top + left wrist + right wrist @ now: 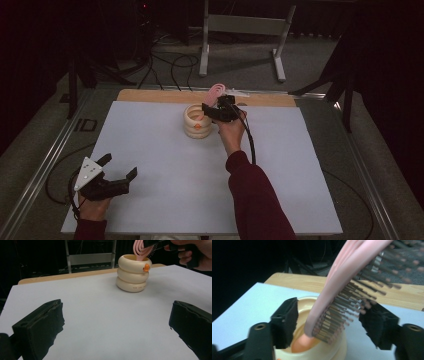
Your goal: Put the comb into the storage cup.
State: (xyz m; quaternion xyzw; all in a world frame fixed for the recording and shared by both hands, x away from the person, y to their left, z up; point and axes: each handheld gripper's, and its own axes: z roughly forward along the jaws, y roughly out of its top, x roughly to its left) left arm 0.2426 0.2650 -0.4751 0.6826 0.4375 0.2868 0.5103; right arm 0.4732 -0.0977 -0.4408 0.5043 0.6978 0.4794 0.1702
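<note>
At far left in the high view we note the left gripper (119, 167) resting low near the table's (150, 150) front-left corner, jaws spread wide with nothing between them; its own view confirms bare white sheet between the two black jaws.

Moving right, the cream ringed holder (197, 121) stands upright toward the far edge of the white sheet. The left gripper view adds what the high view cannot resolve: a small orange tab on the holder's upper ring and a line of tiny print on its lowest ring, too small to read.

Further right, the right gripper (214, 108) sits at the holder's rim. The pink hairbrush (342, 287) stands with its handle end down inside the holder, long axis tilted, head rising up and away toward the far table edge. Only the right gripper view shows the dark bristles, which face its right-hand jaw. Both pads stand off the brush, so the jaws are parted, with the brush between them unclamped.
</note>
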